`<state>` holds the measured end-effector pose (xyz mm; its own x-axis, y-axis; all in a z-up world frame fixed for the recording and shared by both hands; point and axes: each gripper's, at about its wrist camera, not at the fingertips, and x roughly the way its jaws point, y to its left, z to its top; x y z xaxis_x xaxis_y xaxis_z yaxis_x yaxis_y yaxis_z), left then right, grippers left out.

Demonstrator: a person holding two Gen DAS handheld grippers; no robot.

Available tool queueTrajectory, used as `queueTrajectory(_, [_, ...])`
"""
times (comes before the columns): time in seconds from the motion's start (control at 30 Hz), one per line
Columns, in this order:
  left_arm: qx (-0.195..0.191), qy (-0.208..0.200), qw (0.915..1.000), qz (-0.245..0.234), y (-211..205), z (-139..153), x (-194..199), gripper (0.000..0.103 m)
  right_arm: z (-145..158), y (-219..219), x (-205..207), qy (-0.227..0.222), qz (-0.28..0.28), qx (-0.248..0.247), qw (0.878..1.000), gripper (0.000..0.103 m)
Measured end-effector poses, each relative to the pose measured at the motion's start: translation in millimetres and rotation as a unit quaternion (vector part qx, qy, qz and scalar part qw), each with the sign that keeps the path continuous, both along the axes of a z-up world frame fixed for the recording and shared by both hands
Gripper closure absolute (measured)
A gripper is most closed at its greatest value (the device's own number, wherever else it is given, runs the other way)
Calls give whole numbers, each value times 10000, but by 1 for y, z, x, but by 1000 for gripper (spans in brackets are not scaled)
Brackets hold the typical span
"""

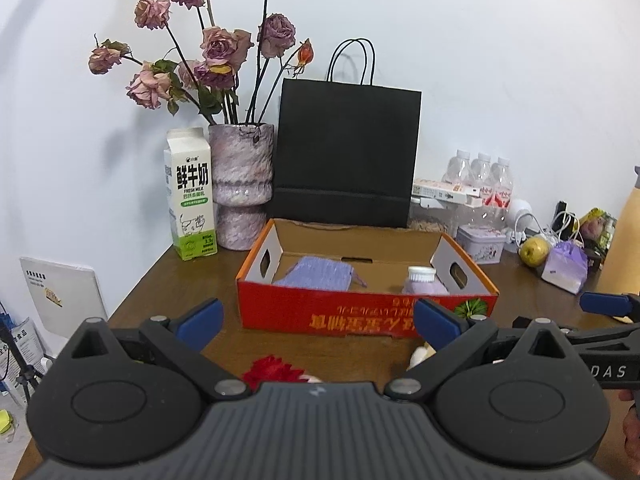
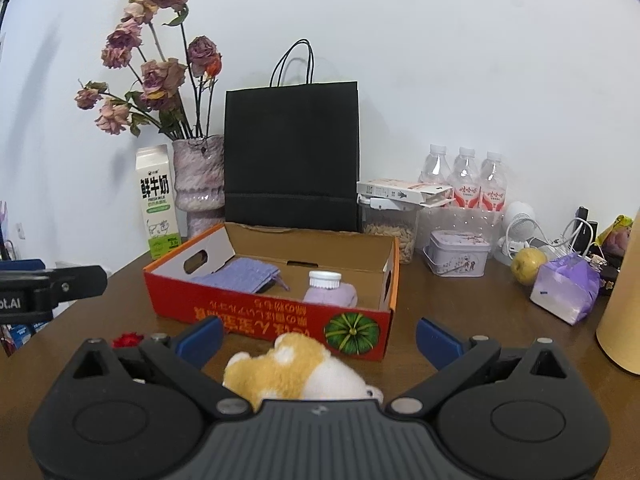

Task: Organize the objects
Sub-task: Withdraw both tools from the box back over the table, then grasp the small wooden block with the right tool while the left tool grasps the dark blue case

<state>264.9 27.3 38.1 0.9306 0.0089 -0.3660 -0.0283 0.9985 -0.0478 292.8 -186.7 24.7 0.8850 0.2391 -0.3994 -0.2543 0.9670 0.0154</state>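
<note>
I see left gripper [image 1: 318,322] spread wide, holding nothing | right gripper [image 2: 319,338] likewise released | plush toy [image 2: 296,370] on worktop [image 2: 460,304] near its front edge, between right gripper fingers, untouched | red cardboard box [image 2: 280,316] mid-worktop holds purple pouch [image 2: 242,274], white-capped bottle [image 2: 329,288].

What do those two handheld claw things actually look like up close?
Both look alike: the left tool and right tool have matte black angular linkage arms, round black pivot housings, silver pins, blue pads on the fingertips and a ribbed grey body. White lettering marks their sides.
</note>
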Motion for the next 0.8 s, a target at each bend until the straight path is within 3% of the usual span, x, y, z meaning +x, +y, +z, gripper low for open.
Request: queueTrajectory(0.8, [222, 533, 9982, -144, 17, -40, -58, 0, -45, 2, -67, 532, 154, -564, 9969, 0])
